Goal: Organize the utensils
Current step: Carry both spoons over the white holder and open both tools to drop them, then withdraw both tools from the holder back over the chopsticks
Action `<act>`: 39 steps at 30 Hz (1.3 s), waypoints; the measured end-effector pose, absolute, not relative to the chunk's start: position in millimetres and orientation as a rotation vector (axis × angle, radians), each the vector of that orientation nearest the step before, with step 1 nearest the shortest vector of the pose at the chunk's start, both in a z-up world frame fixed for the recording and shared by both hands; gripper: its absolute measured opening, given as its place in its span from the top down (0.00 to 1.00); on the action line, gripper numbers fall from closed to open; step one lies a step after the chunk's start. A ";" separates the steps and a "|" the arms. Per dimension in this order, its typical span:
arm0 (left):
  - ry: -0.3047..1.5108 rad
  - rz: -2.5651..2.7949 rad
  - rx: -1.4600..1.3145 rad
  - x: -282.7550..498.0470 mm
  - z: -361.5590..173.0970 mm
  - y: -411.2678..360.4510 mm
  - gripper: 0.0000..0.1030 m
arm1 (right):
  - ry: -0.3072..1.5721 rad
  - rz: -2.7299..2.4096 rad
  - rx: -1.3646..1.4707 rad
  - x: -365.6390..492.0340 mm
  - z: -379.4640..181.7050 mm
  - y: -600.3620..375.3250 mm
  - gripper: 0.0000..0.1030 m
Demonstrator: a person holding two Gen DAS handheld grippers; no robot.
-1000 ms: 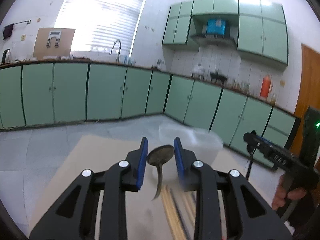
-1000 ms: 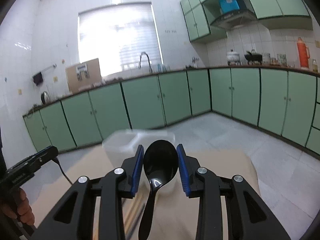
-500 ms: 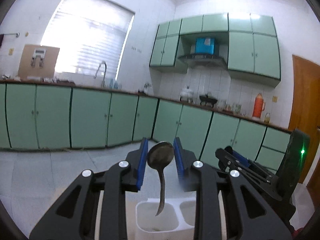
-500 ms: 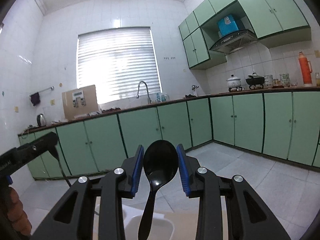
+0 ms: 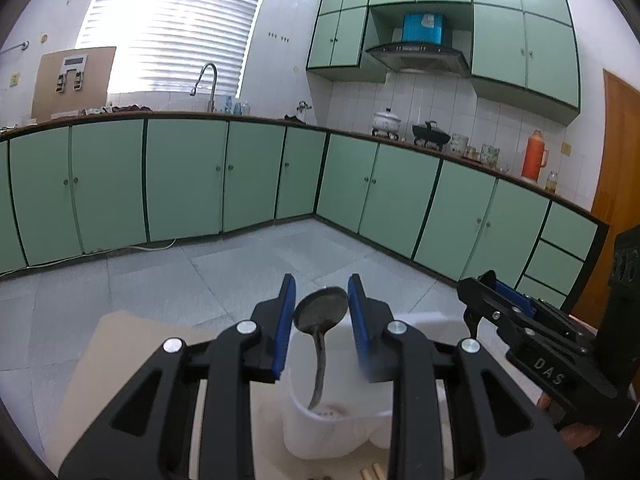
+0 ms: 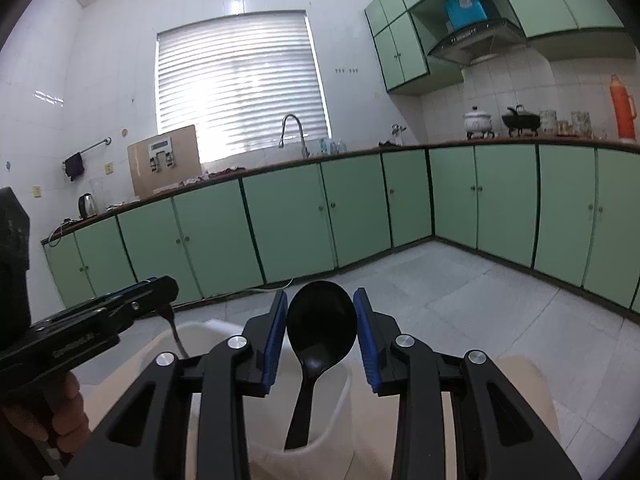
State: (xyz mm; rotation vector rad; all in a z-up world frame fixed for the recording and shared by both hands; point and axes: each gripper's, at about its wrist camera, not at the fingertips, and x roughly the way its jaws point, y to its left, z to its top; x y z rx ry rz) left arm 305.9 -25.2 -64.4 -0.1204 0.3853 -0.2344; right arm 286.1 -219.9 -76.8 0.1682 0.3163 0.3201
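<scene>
Left gripper (image 5: 321,312) clamping metal spoon (image 5: 320,312) by bowl, handle dipping into white holder (image 5: 332,432); right gripper (image 6: 321,322) pinching black spoon (image 6: 321,322) likewise. Risking handles snagging rim, tipping holder.

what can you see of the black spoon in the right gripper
The black spoon looks like glossy plastic, with a deep oval bowl and a flat tapering handle. The right hand-held gripper pinches its bowl between blue pads, bowl up. The handle hangs down into the white container, its tip below the rim.
</scene>
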 end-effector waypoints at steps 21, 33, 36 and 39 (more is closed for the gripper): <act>0.468 -0.152 -0.076 188.5 -76.8 1.1 0.17 | 0.447 0.198 0.221 184.5 -90.1 -247.4 0.05; 0.731 -0.177 0.010 111.6 -132.3 6.4 0.12 | 0.669 0.177 0.187 111.0 -129.2 -231.3 0.05; 0.771 -0.172 0.014 102.6 -139.1 2.6 0.12 | 0.697 0.175 0.191 94.0 -138.1 -226.6 0.05; 0.800 -0.169 0.021 93.1 -147.9 3.6 0.12 | 0.720 0.171 0.198 81.5 -143.8 -223.9 0.09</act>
